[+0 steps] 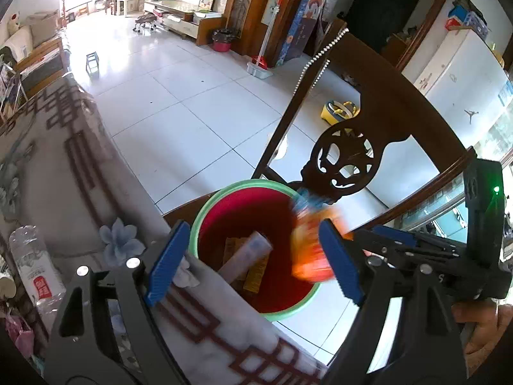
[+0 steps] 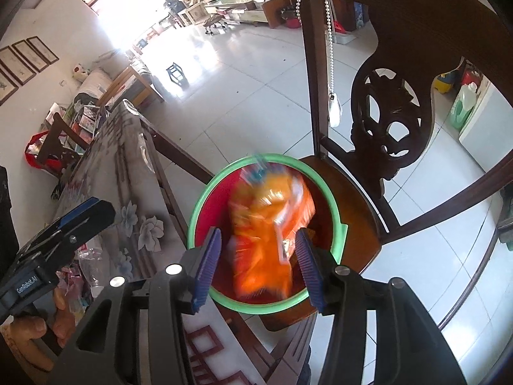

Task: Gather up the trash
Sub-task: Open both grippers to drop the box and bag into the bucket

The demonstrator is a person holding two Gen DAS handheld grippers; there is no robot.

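Wooden chair seat (image 2: 359, 218): red bin (image 2: 323, 189); blurred orange wrapper (image 2: 269, 224) between parted right gripper (image 2: 258, 268); left gripper (image 1: 253, 263) wide, empty.

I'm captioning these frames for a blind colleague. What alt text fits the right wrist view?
A blurred orange snack bag hangs between the open right gripper pads, over a red bin with a green rim that sits on a dark wooden chair. A floral-clothed table is at left.

Wooden chair seat (image 2: 359, 224), red green-rimmed bin (image 2: 323, 192) apparently on it
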